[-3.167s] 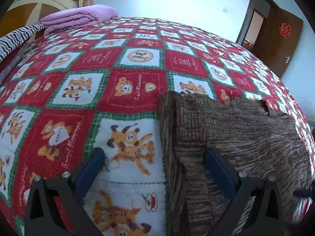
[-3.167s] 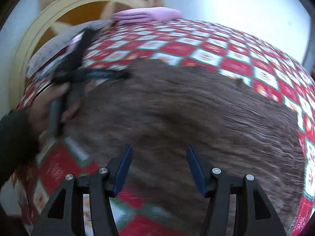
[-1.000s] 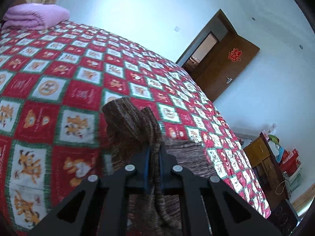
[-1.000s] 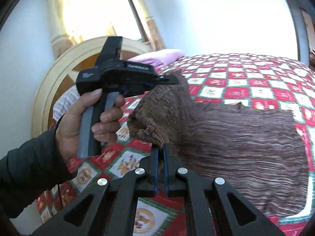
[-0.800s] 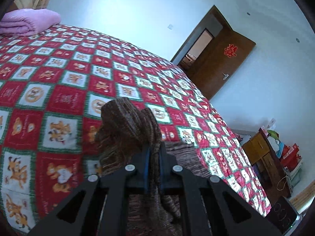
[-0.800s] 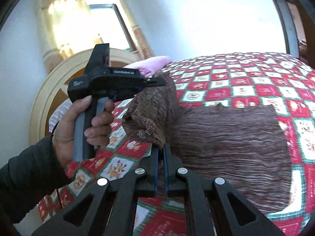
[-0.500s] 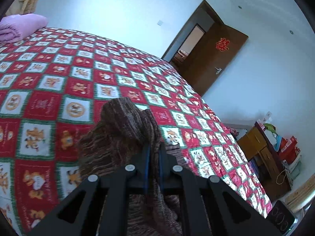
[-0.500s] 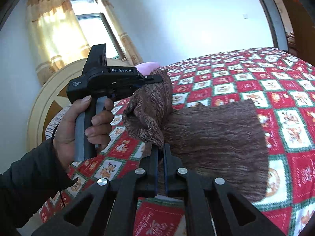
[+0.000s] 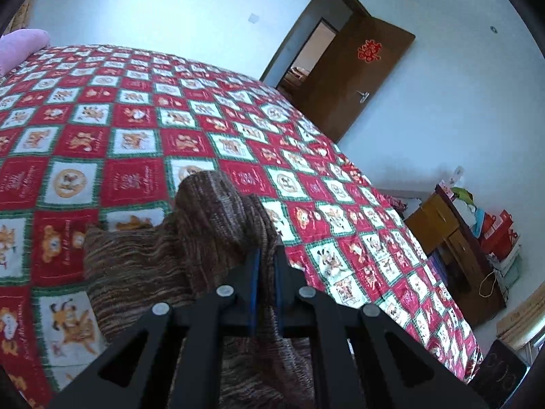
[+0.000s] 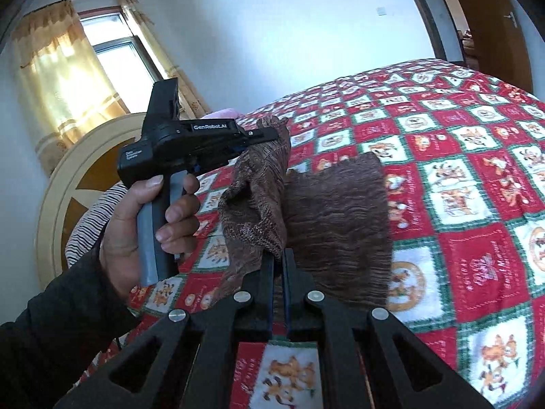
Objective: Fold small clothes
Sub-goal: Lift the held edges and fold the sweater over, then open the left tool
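Left wrist view: the left gripper (image 9: 265, 262) has its blue pads pressed together on a raised fold of the brown knitted garment (image 9: 143, 266), which humps up just beyond the fingertips and trails down onto the red, green and white patchwork bedspread (image 9: 136, 143); an open brown door (image 9: 354, 78) stands far right. Right wrist view: the right gripper (image 10: 278, 262) pinches the near edge of the same garment (image 10: 340, 214), lifted at the left, flat on the bedspread (image 10: 477, 177) further right. A hand (image 10: 146, 225) in a dark sleeve (image 10: 51, 327) holds the left gripper (image 10: 272, 136), clamped on the garment's far corner.
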Demonstrator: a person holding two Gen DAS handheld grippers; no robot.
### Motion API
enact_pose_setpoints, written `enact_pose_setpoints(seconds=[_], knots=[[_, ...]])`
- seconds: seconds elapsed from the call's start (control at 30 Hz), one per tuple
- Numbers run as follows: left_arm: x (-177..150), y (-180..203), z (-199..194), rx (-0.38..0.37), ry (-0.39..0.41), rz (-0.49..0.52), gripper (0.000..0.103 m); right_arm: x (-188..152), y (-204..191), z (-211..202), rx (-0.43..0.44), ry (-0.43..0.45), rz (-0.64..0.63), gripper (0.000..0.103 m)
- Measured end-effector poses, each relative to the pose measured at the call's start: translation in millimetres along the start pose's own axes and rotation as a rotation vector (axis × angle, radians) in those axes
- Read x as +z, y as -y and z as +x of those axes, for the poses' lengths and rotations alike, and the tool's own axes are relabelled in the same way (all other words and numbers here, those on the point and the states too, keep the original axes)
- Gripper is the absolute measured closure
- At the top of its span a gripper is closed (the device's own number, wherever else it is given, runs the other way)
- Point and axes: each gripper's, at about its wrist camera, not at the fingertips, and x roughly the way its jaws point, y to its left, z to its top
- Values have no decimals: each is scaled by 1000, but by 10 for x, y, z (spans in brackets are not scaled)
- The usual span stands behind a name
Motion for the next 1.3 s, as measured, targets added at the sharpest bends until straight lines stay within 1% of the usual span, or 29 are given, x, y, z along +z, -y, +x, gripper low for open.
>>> enact_pose_setpoints(seconds=[0.13, 0.27, 0.47, 0.5, 0.6, 0.67, 0.7, 0.77, 0.8, 0.83, 0.87, 0.9, 0.93, 0.97, 1.0, 1.07, 1.13, 1.17, 1.2, 1.23, 1.27, 1.3], knots=[[-57, 88, 204, -5, -36, 16, 96, -88, 125, -29, -22, -7, 36, 99], [-133, 251, 381, 9, -68, 67, 96, -196, 247, -38, -39, -23, 74, 99], [-205, 390, 614, 33, -103, 104, 96, -301, 447, -9, -53, -38, 129, 99], [-219, 412, 652, 43, -108, 118, 96, -330, 496, 3, -51, -44, 146, 99], [-319, 560, 733, 68, -141, 204, 94, -409, 593, 49, -52, -66, 178, 99], [-371, 660, 695, 88, -160, 246, 88, -456, 643, 77, -57, -78, 192, 99], [-406, 710, 630, 98, -161, 272, 83, -481, 678, 83, -57, -80, 201, 99], [-476, 765, 464, 112, -126, 317, 79, -510, 740, 76, -71, -77, 216, 99], [-514, 768, 366, 124, -108, 336, 72, -514, 769, 68, -80, -75, 219, 99], [-589, 750, 224, 164, -84, 364, 58, -510, 786, 60, -86, -74, 222, 99], [-665, 718, 97, 214, -58, 385, 50, -495, 806, 37, -97, -69, 229, 99], [-705, 692, 30, 250, -44, 398, 40, -460, 812, -19, -126, -49, 230, 99], [-806, 621, -110, 316, -21, 423, 39, -424, 801, -67, -156, -37, 220, 98], [-884, 559, -204, 359, -10, 433, 39, -394, 783, -105, -182, -26, 209, 98], [-941, 493, -273, 384, -3, 432, 39, -346, 743, -168, -213, -2, 194, 98], [-1069, 306, -442, 398, 11, 392, 36, -247, 629, -226, -216, 34, 166, 98], [-1130, 126, -491, 389, 6, 317, 22, -90, 448, -142, -165, 29, 114, 98], [-1152, 71, -481, 382, -4, 291, 19, 4, 339, -41, -126, 7, 85, 96], [-1176, 24, -459, 379, -13, 267, 18, 109, 228, 89, -73, -18, 55, 84], [-1197, -17, -411, 380, -28, 243, 18, 205, 139, 234, -19, -41, 32, 71], [-1221, -46, -362, 381, -45, 234, 18, 264, 93, 332, 7, -56, 19, 43], [-1257, -44, -333, 388, -53, 231, 18, 330, 47, 475, 31, -68, 2, 37]])
